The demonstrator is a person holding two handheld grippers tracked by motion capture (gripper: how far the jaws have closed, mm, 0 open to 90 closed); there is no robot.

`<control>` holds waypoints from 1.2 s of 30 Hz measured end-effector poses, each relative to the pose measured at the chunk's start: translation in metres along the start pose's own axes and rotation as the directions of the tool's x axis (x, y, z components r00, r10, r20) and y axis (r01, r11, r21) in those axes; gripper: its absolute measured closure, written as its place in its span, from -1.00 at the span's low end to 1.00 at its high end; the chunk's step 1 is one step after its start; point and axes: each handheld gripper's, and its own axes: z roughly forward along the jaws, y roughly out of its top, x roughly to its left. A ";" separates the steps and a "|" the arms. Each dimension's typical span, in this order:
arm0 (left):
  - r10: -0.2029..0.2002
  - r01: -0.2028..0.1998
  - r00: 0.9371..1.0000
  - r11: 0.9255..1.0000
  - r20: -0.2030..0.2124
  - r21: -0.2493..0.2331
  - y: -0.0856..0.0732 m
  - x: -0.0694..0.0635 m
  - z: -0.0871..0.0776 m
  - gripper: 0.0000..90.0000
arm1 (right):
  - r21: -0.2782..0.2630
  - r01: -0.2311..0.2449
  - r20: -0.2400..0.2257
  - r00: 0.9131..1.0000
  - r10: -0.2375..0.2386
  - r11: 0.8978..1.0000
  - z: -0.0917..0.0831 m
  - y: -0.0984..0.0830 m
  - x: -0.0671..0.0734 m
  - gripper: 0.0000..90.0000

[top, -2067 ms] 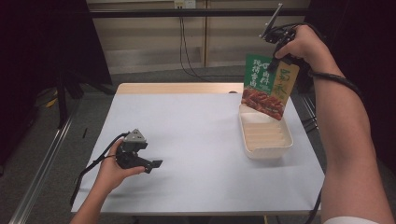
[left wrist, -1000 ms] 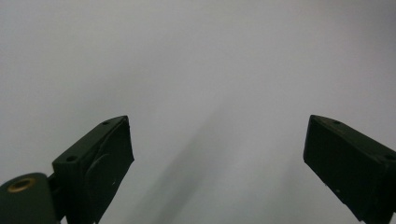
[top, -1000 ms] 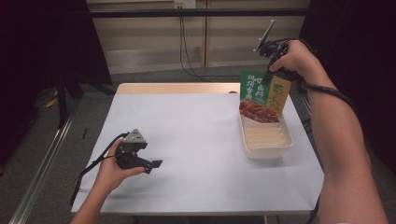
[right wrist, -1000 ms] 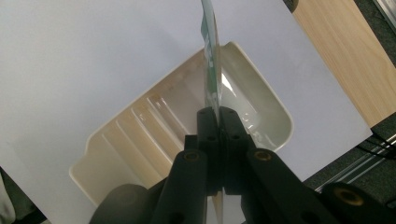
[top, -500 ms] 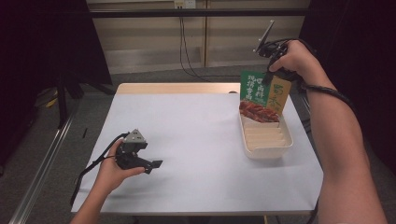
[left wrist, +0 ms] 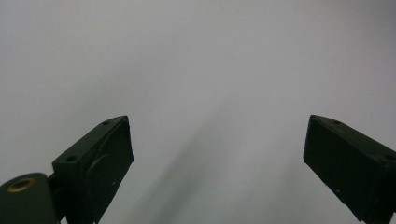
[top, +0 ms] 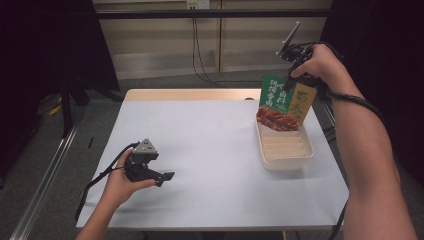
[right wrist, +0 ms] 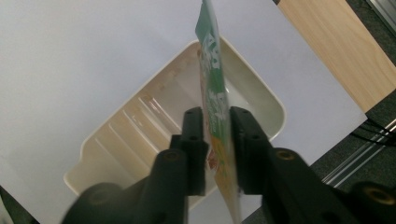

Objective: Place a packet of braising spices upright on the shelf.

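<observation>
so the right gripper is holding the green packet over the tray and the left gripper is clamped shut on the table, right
Not quite. The left gripper is open: the left gripper view shows its jaws wide apart with nothing between them. The right gripper does hold the green packet over the tray.

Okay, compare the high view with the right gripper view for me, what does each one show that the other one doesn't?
High view alone: the left gripper held low over the white table, the person's forearms, and the printed front of the food packet.

Right gripper view alone: the packet edge-on, pinched between the right gripper's jaws, and the ribs of the tray floor up close.

Both: the packet hanging upright over the cream tray, held by the right gripper.
</observation>
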 end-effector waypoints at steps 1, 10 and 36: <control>0.003 -0.003 1.000 1.000 -0.002 0.004 0.000 0.000 -0.001 -0.82 | 0.004 -0.001 0.002 1.000 0.001 1.000 -0.001 -0.001 0.000 0.63; 0.001 -0.001 1.000 1.000 -0.006 -0.011 0.000 -0.001 0.000 -0.82 | -0.007 -0.042 0.028 0.999 0.043 0.999 -0.003 -0.005 -0.005 0.19; 0.001 -0.001 1.000 1.000 -0.009 -0.018 0.001 -0.003 -0.002 -0.82 | -0.036 -0.064 0.062 0.996 0.066 0.997 -0.016 -0.010 0.001 -0.62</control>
